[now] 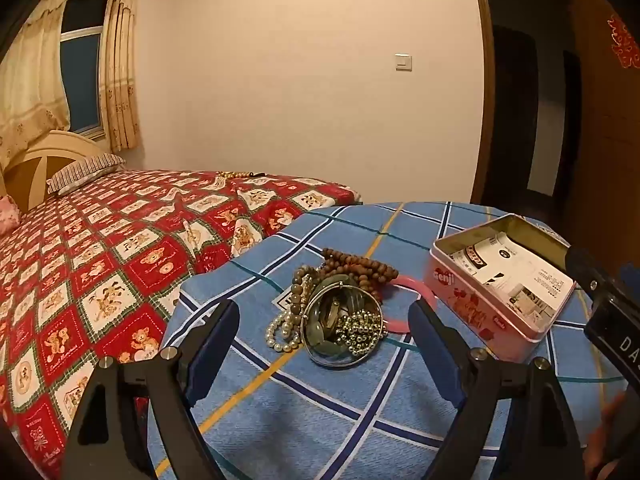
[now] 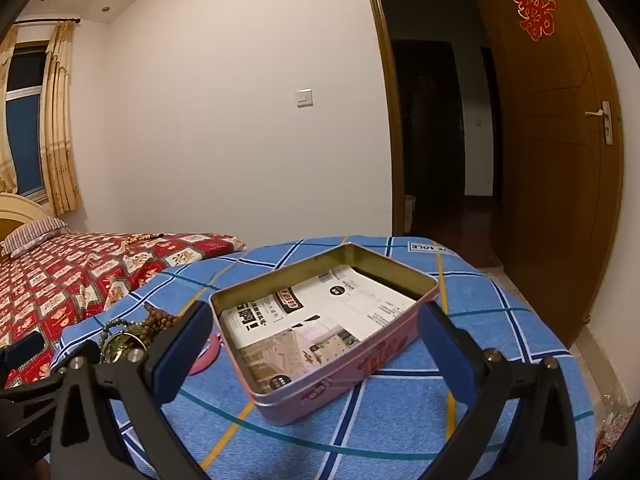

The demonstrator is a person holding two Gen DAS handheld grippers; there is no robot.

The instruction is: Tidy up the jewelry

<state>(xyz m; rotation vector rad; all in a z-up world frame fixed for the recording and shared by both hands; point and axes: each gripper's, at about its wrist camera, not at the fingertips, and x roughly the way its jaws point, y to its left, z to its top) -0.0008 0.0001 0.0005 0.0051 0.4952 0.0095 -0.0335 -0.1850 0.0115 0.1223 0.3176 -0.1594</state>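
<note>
One jewelry heap (image 1: 336,308): brown wooden beads, pearls, gold beads, metal bangle, pink bangle (image 1: 404,304). One open pink tin (image 2: 332,328), paper-lined. Two grippers, left gripper (image 1: 324,332) and right gripper (image 2: 316,332), jaws spread wide, grasping nothing.

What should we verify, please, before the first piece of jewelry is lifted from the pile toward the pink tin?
1. Left tool open, nothing between its pads: ok.
2. Right tool open, pads apart on either side of the pink tin, not pressing it: ok.
3. Tin is lidless and ready to receive: ok.
4. Tin floor is free: not ok, printed paper lies inside.
5. Jewelry pile pieces separable: not ok, wooden beads, pearls and gold beads overlap.
6. Pink bangle free to lift: cannot tell, partly under the pile.
</note>
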